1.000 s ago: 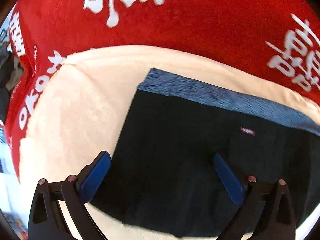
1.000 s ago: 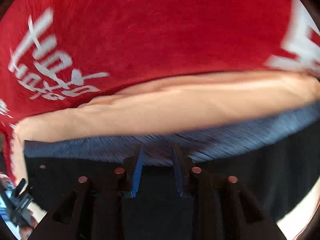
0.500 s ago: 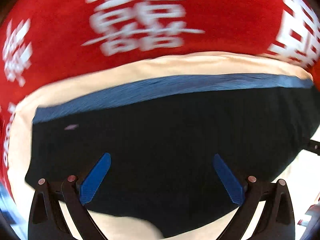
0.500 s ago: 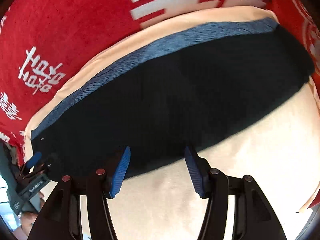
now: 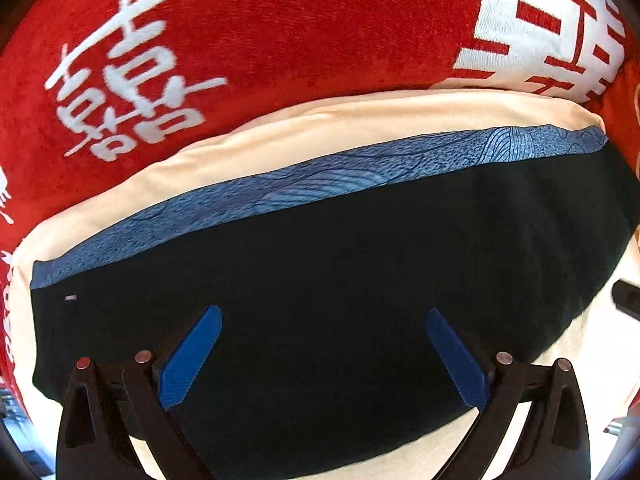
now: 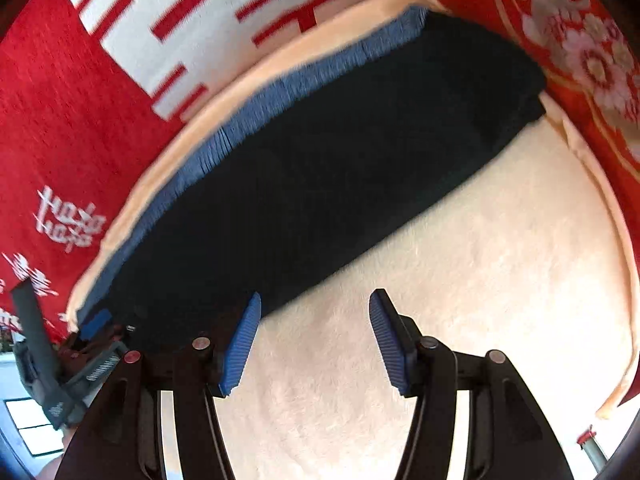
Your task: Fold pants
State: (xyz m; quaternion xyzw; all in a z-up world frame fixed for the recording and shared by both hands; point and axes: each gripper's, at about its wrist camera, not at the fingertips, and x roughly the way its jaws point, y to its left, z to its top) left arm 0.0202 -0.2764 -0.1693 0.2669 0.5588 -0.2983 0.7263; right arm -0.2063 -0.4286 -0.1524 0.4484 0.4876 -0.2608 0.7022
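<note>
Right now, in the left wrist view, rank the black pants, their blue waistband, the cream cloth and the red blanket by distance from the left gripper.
From the left gripper, nearest first:
1. Black pants, directly under the fingers.
2. Blue waistband, along the pants' far edge.
3. Cream cloth, its strip beyond the band.
4. Red blanket, farthest, at the top.

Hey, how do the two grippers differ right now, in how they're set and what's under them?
The left gripper hangs over the black pants; the right gripper hangs mostly over the bare cream blanket, beside the pants' edge. The left one's jaws stand wider; the right one's are narrower and closing slightly, with nothing between them. Both point down, have blue fingers and hold nothing.
</note>
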